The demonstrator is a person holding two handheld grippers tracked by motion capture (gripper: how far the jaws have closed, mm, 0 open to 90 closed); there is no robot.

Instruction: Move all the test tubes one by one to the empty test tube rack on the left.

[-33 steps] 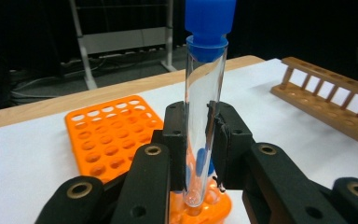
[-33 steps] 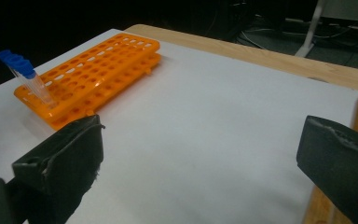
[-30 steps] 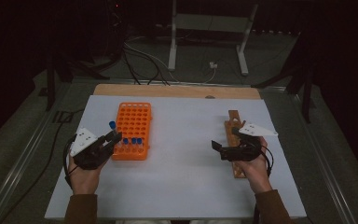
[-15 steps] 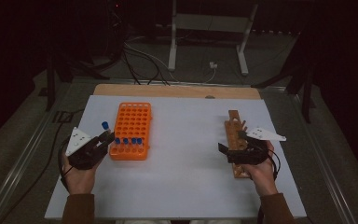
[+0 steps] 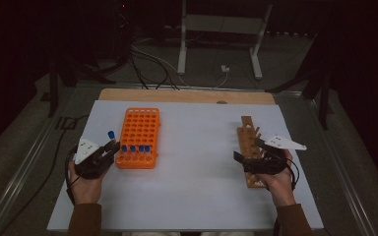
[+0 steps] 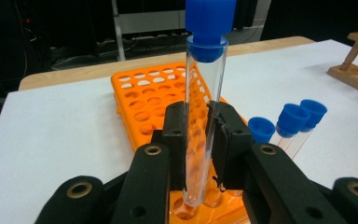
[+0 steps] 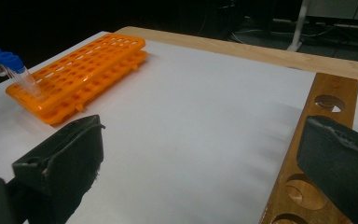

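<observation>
My left gripper [image 5: 111, 147] is shut on a clear tube with a blue cap [image 5: 111, 134], just off the front left corner of the orange rack [image 5: 139, 129]. In the left gripper view the tube [image 6: 205, 74] stands upright between the jaws of my left gripper [image 6: 204, 122], its round end just over the near holes of the orange rack [image 6: 151, 100]. Several capped tubes [image 5: 134, 148] stand in the rack's front row. My right gripper [image 5: 248, 156] is open over the near end of the wooden rack [image 5: 248, 135]; its jaws stand wide apart in the right gripper view [image 7: 200, 158].
A white sheet [image 5: 197, 187] covers the table, with a bare wooden strip [image 5: 187, 96] along the far edge. The wooden rack [image 7: 324, 126] shows empty holes. Cables and a metal stand [image 5: 216, 44] lie on the dark floor beyond.
My left gripper drew back to the left from the rack's front row, with a capped tube raised in its jaws. The right hand turned slightly and stayed over the wooden rack.
</observation>
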